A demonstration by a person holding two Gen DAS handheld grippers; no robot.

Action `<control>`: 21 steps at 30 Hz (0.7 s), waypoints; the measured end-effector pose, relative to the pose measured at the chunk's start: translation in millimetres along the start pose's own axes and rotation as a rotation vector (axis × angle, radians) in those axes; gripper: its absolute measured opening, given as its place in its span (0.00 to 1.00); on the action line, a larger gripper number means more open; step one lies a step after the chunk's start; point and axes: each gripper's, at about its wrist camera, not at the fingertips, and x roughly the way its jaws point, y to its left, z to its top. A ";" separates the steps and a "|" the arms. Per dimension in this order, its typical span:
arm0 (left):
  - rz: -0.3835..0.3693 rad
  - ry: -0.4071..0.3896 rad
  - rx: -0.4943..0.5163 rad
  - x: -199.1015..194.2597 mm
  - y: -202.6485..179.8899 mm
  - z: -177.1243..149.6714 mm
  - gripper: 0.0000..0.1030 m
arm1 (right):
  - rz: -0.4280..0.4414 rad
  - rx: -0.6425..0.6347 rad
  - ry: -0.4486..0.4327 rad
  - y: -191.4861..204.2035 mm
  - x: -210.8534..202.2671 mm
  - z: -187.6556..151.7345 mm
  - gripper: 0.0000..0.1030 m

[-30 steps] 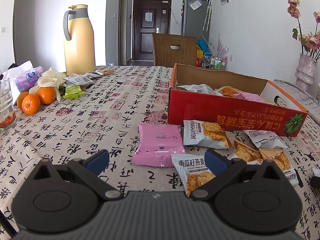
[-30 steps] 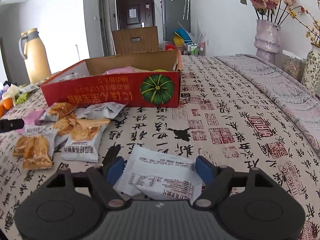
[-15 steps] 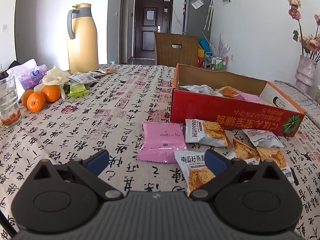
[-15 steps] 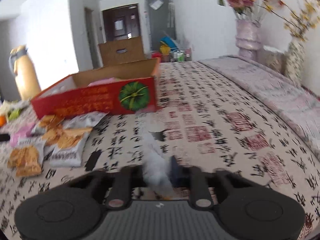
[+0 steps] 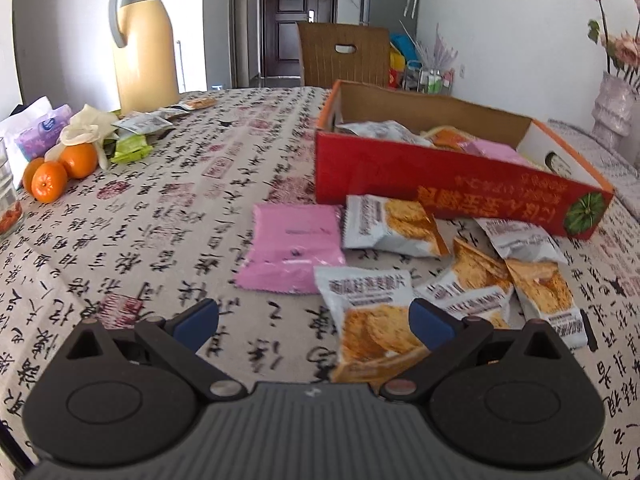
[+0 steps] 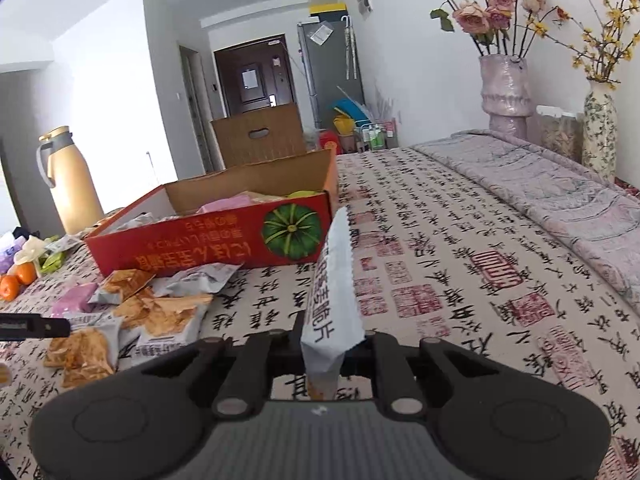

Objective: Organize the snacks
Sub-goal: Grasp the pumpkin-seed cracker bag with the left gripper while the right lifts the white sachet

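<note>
Right gripper (image 6: 326, 354): jaws clenched on a white snack packet (image 6: 332, 292), pinched at its lower end. The packet stands edge-on, rising from bottom centre of the right wrist view and tilting slightly right; its serrated top edge overlaps the red cardboard box (image 6: 208, 240) behind it. It looks lifted off the tabletop (image 6: 460, 280), but I can't be sure of that.

Left gripper (image 5: 314, 320): jaws spread wide, nothing between the pads. It sits low at bottom centre of the left wrist view. A cracker packet (image 5: 370, 320) lies on the cloth just ahead, near the right-hand blue pad (image 5: 430, 322); whether they touch is unclear.

Loose snacks, left wrist view:
- pink packet (image 5: 294, 254) flat at centre frame, just left of the cracker packets
- cluster of white-and-orange cracker packets (image 5: 480, 276) at centre right, against the box's front wall

The box is open-topped at centre right, with several packets already inside, pink and white ones visible.

Background, left side of the frame:
- yellow thermos jug (image 5: 142, 46), upper left
- oranges (image 5: 60, 170), mid left
- a few more wrappers (image 5: 138, 136) near the jug
</note>
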 end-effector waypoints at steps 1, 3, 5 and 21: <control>0.000 0.006 0.009 0.9 -3.4 -0.8 1.00 | 0.005 -0.001 0.002 0.7 0.4 -0.8 0.12; 0.000 0.010 0.024 1.3 -9.8 -2.4 1.00 | 0.015 0.000 0.005 1.4 0.6 -2.0 0.12; 0.009 0.018 0.036 2.9 -15.6 -2.9 0.99 | 0.022 0.000 0.008 1.7 1.4 -3.2 0.12; 0.011 0.027 0.021 4.1 -23.9 -6.3 0.54 | 0.066 0.005 0.018 3.1 2.7 -8.6 0.12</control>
